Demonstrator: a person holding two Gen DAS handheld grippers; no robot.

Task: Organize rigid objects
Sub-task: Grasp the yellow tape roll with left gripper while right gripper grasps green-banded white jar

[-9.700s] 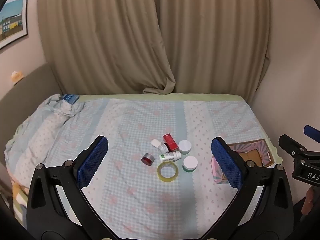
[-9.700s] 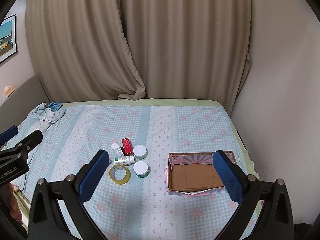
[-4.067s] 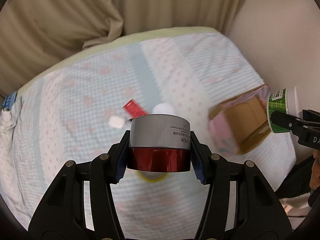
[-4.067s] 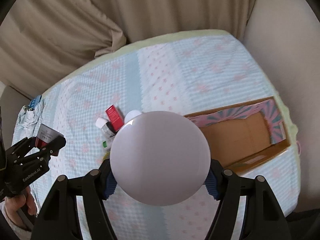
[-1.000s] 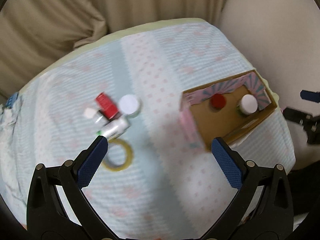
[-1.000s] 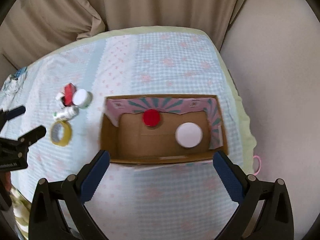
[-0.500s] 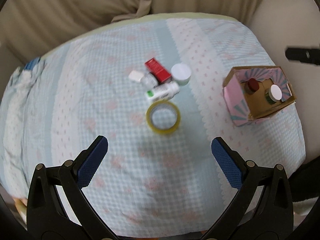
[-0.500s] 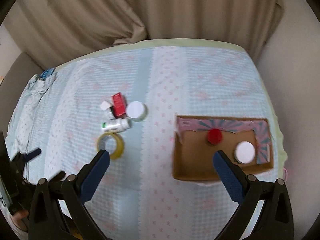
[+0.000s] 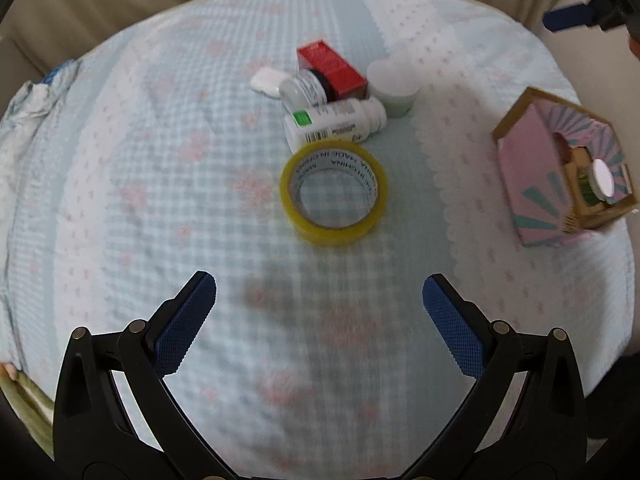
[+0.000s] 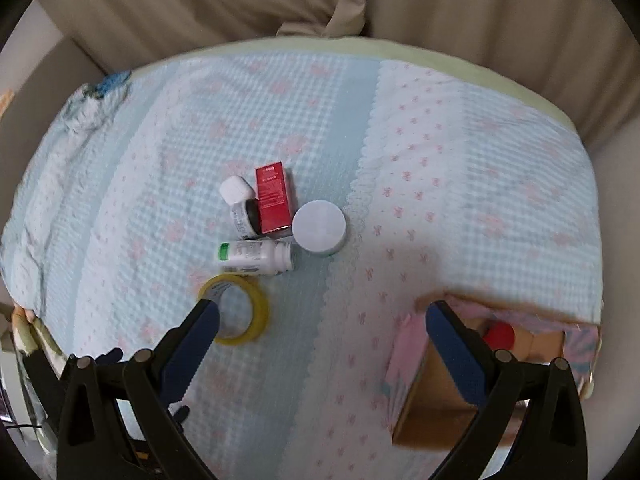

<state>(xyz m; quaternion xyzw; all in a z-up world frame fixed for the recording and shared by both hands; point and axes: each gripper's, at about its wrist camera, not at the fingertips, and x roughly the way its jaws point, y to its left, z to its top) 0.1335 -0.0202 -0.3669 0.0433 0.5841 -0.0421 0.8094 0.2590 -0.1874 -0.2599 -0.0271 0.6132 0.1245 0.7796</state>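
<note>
Both grippers are wide open and empty, the left gripper [image 9: 319, 300] hovering just near of the tape [image 9: 334, 192], the right gripper [image 10: 322, 328] between tape [image 10: 236, 308] and box [image 10: 440, 400].

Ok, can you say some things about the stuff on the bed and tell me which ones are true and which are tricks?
1. The yellow tape roll lies flat on the bedspread. True.
2. The left gripper is squeezing the tape roll. False: its jaws are wide open and hold nothing, short of the roll.
3. The white bottle is standing upright. False: it lies on its side, just beyond the tape roll.
4. A white-lidded jar sits inside the cardboard box. True.
5. The red box is inside the cardboard box. False: it lies on the bedspread, among the bottles.
6. The right gripper is empty. True.
</note>
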